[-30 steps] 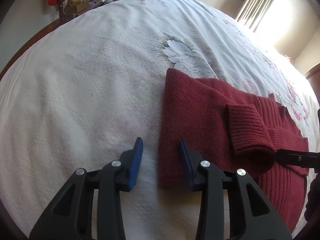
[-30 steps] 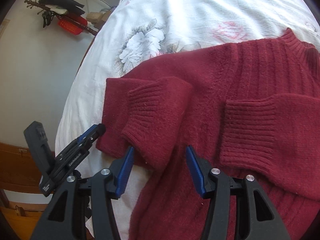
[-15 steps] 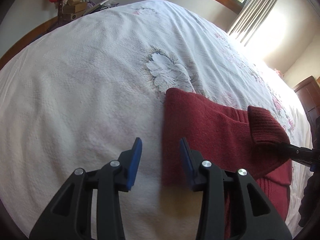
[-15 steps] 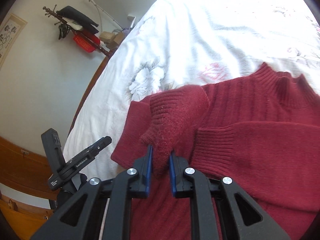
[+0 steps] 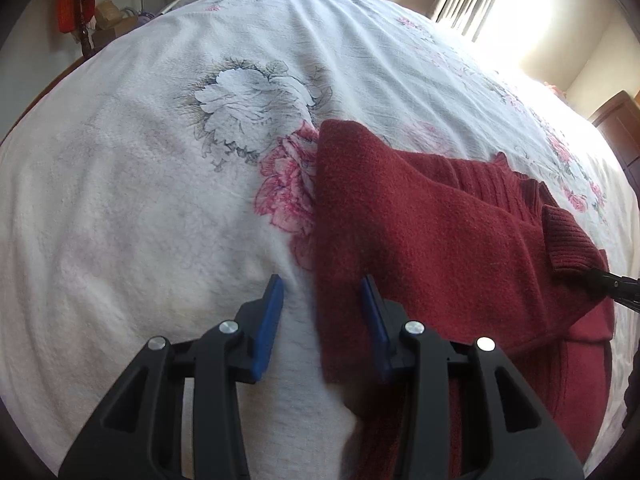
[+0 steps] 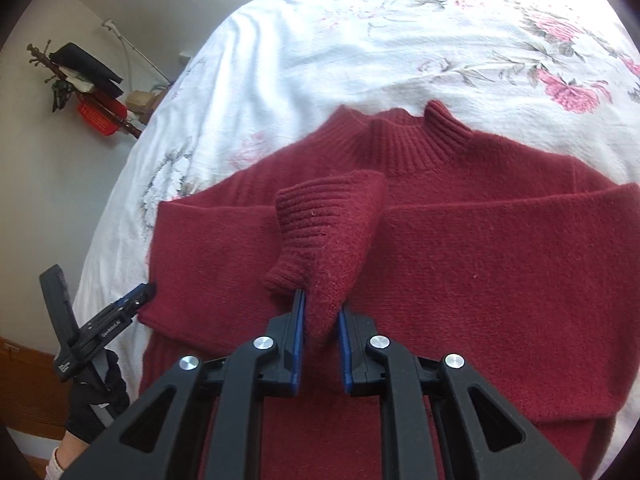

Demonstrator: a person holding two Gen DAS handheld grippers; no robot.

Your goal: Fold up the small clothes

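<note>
A dark red knit sweater lies flat on the bed, collar away from me, both sleeves folded across the chest. My right gripper is shut on the ribbed cuff of the left sleeve, which hangs lifted above the body. In the left wrist view my left gripper stands open, straddling the sweater's left folded edge, right finger over the cloth and left finger over the bedspread. The left gripper also shows at the lower left of the right wrist view, held by a gloved hand.
The bed carries a white floral bedspread. A coat stand with dark and red items stands by the wall beyond the bed's corner. Curtains and a bright window lie at the far right. A wooden bed frame edges the near side.
My right gripper shut on the left sleeve's cuff and has carried it up and toward the sweater's middle. The left gripper stayed open at the sweater's left edge.
</note>
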